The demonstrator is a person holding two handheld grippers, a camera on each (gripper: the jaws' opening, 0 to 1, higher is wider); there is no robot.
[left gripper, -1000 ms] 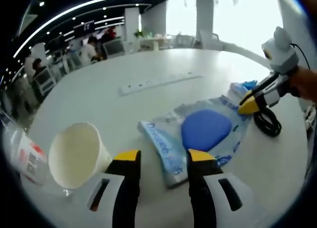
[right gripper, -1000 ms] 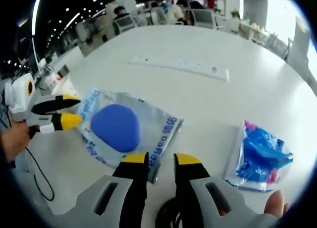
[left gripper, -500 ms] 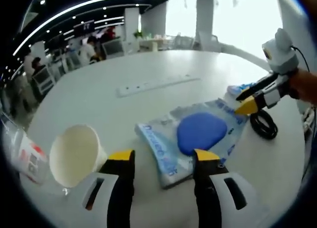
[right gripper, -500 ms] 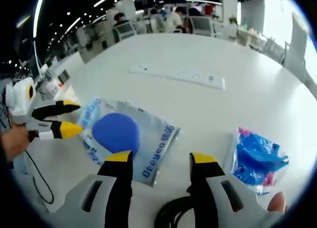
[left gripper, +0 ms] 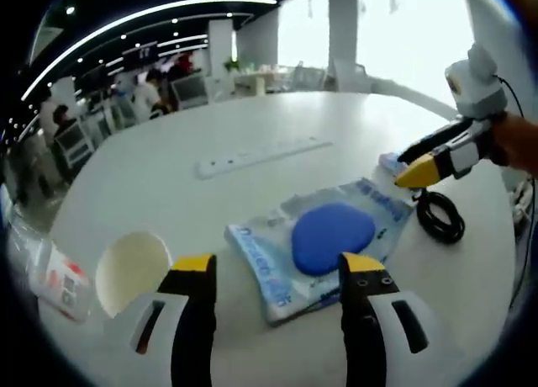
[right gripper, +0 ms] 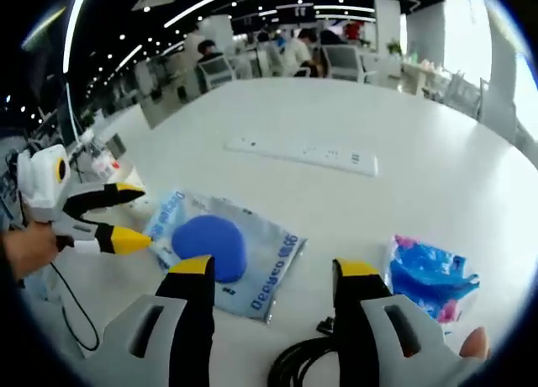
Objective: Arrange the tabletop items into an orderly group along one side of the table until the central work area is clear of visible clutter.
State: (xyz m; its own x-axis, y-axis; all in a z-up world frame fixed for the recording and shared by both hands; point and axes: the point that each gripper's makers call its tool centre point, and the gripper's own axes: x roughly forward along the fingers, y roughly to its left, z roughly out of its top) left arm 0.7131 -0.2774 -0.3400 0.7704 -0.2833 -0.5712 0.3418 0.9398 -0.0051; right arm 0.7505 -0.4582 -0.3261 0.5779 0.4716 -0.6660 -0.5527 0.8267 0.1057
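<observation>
A silver packet with a blue disc (left gripper: 328, 238) lies flat on the white table (left gripper: 168, 185), just beyond my left gripper (left gripper: 277, 266), whose jaws stand wide open and empty. A white paper cup (left gripper: 132, 271) stands by the left jaw. My right gripper (left gripper: 410, 168) hangs open above the packet's far right corner. In the right gripper view, the packet (right gripper: 220, 251) lies ahead of my right gripper (right gripper: 275, 267), open with nothing in it. A blue plastic bag (right gripper: 430, 274) rests to the right. My left gripper (right gripper: 134, 214) comes in open from the left.
A white power strip (left gripper: 261, 151) lies further back on the table. A coiled black cable (left gripper: 439, 216) sits beside the packet, under the right gripper. A clear bottle with a red label (left gripper: 57, 275) stands at the left edge. Chairs and people fill the background.
Both grippers' jaws have spread wider. Both views have drawn back and up a little from the packet. The things on the table have not moved.
</observation>
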